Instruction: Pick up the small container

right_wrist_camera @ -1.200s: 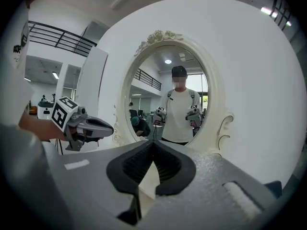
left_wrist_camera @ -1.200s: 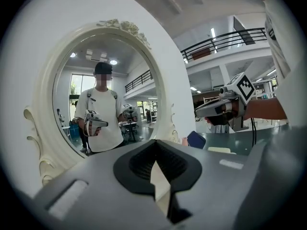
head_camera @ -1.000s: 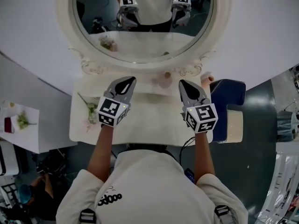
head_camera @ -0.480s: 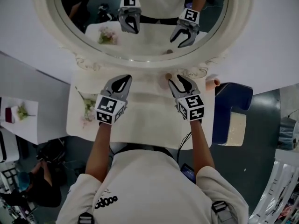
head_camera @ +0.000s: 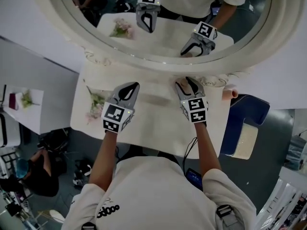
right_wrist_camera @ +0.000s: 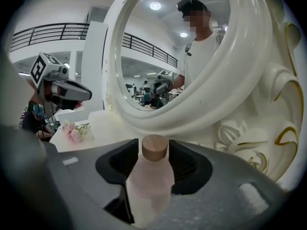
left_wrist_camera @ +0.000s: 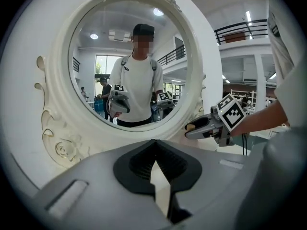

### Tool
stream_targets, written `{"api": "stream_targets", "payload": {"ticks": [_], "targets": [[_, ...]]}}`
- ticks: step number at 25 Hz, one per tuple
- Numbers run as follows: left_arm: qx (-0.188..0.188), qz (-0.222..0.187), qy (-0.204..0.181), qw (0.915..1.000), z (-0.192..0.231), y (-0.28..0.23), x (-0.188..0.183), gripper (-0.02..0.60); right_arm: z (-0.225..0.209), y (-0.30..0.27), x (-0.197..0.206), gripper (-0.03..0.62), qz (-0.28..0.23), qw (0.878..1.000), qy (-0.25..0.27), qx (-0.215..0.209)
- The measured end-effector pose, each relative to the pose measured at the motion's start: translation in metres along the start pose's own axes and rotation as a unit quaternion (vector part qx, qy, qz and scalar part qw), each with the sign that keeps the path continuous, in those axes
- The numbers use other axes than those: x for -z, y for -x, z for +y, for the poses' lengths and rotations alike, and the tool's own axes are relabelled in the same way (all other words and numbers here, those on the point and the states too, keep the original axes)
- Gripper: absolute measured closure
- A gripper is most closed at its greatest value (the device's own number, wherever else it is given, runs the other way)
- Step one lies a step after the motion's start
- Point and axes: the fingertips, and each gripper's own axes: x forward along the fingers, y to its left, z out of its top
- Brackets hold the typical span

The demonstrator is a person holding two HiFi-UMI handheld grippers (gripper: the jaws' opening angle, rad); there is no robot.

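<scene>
Far right on the white table (head_camera: pixel 158 128), right gripper (head_camera: pixel 185 82) clamps small frosted-pink, wooden-capped container (right_wrist_camera: pixel 148 178); lift apparently pending. Left gripper (head_camera: pixel 130 86) closed, empty.

Left gripper (left_wrist_camera: pixel 153 143) filled the lower frame, tongs tips together, thin slit below showing pale worktop (left_wrist_camera: pixel 161 190), nothing held. Straight ahead stood a round mirror (left_wrist_camera: pixel 56 128) with a white carved frame. Its glass reflected a person (left_wrist_camera: pixel 136 83) in a white T-shirt. At right, right gripper (left_wrist_camera: pixel 194 128) reached toward the frame's lower edge, tongs on a small container (left_wrist_camera: pixel 190 126).
</scene>
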Motion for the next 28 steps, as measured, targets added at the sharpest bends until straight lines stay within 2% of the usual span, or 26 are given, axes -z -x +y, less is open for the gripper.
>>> {"api": "stream_targets", "payload": {"ticks": [3, 5, 7, 13, 16, 20, 28], "targets": [[-0.002, 0.009, 0.0, 1.0, -0.002, 0.006, 0.008, 0.563, -0.002, -0.009, 0.001, 0.393, -0.003, 1.0, 0.014, 0.009], [-0.004, 0.012, -0.002, 0.9999, -0.001, 0.01, 0.011, 0.563, -0.002, -0.013, 0.0, 0.428, -0.005, 1.0, 0.019, 0.014], [-0.005, 0.015, 0.001, 0.9999, 0.0, 0.015, 0.014, 0.563, -0.002, -0.014, 0.0, 0.436, -0.008, 1.0, 0.019, 0.021], [0.001, 0.003, -0.007, 1.0, 0.006, 0.022, 0.012, 0.563, -0.005, -0.011, -0.002, 0.474, -0.015, 0.999, -0.012, 0.04], [0.012, -0.004, -0.014, 0.9998, 0.007, 0.024, 0.01, 0.563, 0.003, -0.005, 0.002, 0.476, -0.006, 0.999, 0.0, 0.048], [0.032, -0.018, -0.022, 0.9991, 0.011, 0.031, 0.002, 0.563, 0.013, 0.01, 0.0, 0.476, -0.007, 0.998, -0.02, 0.057], [0.082, -0.066, -0.053, 0.993, 0.019, 0.051, -0.03, 0.563, 0.035, 0.081, -0.052, 0.477, -0.047, 0.993, -0.03, 0.104]]}}
